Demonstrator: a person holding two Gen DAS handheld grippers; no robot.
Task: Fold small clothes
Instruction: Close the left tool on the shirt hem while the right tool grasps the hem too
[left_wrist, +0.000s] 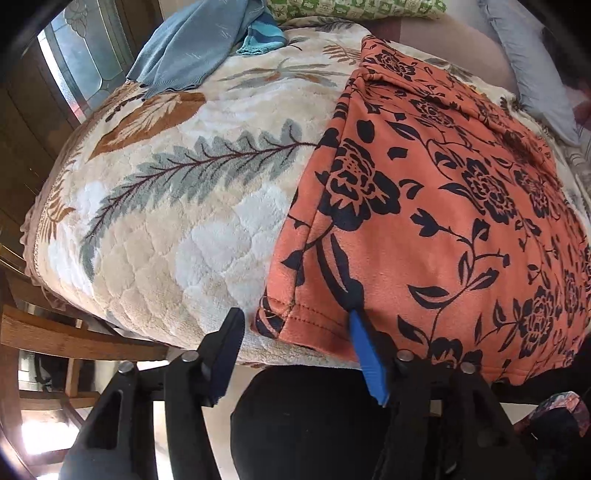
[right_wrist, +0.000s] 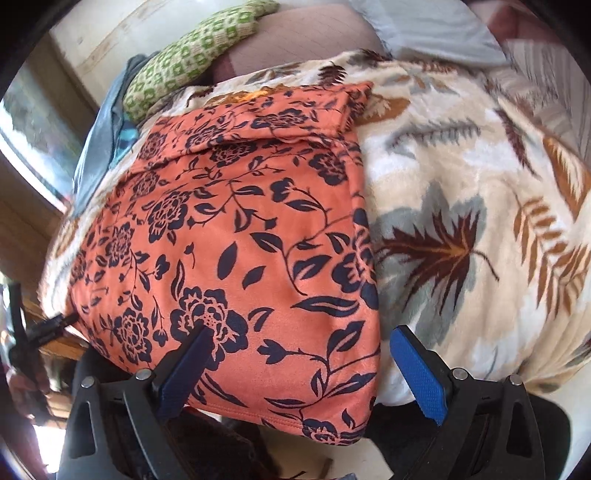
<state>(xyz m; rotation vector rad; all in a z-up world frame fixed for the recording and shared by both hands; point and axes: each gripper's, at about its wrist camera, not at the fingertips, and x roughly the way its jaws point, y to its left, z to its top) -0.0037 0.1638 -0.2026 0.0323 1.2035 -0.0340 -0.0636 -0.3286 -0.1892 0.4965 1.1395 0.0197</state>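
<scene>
While the orange floral garment (left_wrist: 424, 206) lies flat on the leaf-patterned blanket (left_wrist: 177, 206), a blue garment (left_wrist: 184, 48) and a green patterned cushion (right_wrist: 192, 55) sit at the far edge, clear of it. Left gripper (left_wrist: 295, 325) straddles the near hem corner, jaws apart, not pressing. Right gripper (right_wrist: 299, 339) stands wide over the opposite near corner, open blanket beside it.

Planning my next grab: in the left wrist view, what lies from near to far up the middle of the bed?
Left claw → orange floral garment hem at the bed edge → leaf-print blanket → blue-grey garment → green patterned pillow.
</scene>
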